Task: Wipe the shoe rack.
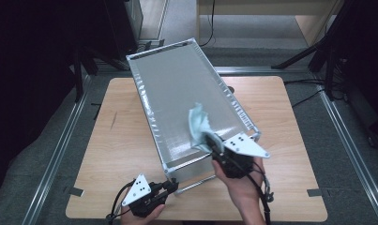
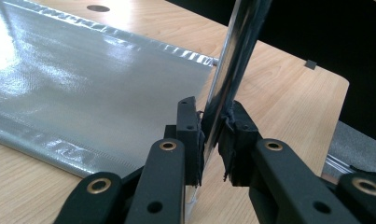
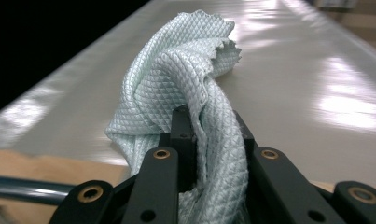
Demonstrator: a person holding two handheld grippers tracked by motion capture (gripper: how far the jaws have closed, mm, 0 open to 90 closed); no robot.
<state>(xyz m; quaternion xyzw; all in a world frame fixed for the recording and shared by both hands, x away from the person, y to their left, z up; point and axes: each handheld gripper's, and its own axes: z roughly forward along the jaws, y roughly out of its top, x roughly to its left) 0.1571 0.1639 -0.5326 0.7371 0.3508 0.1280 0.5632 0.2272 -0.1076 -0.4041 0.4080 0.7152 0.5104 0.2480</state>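
A silver-grey fabric panel [image 1: 186,93] stretched in a metal frame lies tilted across the wooden table [image 1: 121,145]. My right gripper [image 1: 215,146] is shut on a pale green waffle-weave cloth [image 1: 199,124], which rests bunched on the panel near its front end. In the right gripper view the cloth [image 3: 185,70] rises from between the jaws of the right gripper [image 3: 213,135] over the shiny panel [image 3: 293,84]. My left gripper [image 1: 174,186] is shut on a metal bar [image 1: 196,183] of the frame at the front corner. In the left gripper view that bar [image 2: 237,51] stands between the pads of the left gripper [image 2: 213,135].
The table's front and side edges are close to both hands. Grey floor with metal rails [image 1: 60,150] surrounds the table. Dark stands and cables [image 1: 318,51] stand at the back right. A round hole [image 2: 98,8] shows in the tabletop beyond the panel.
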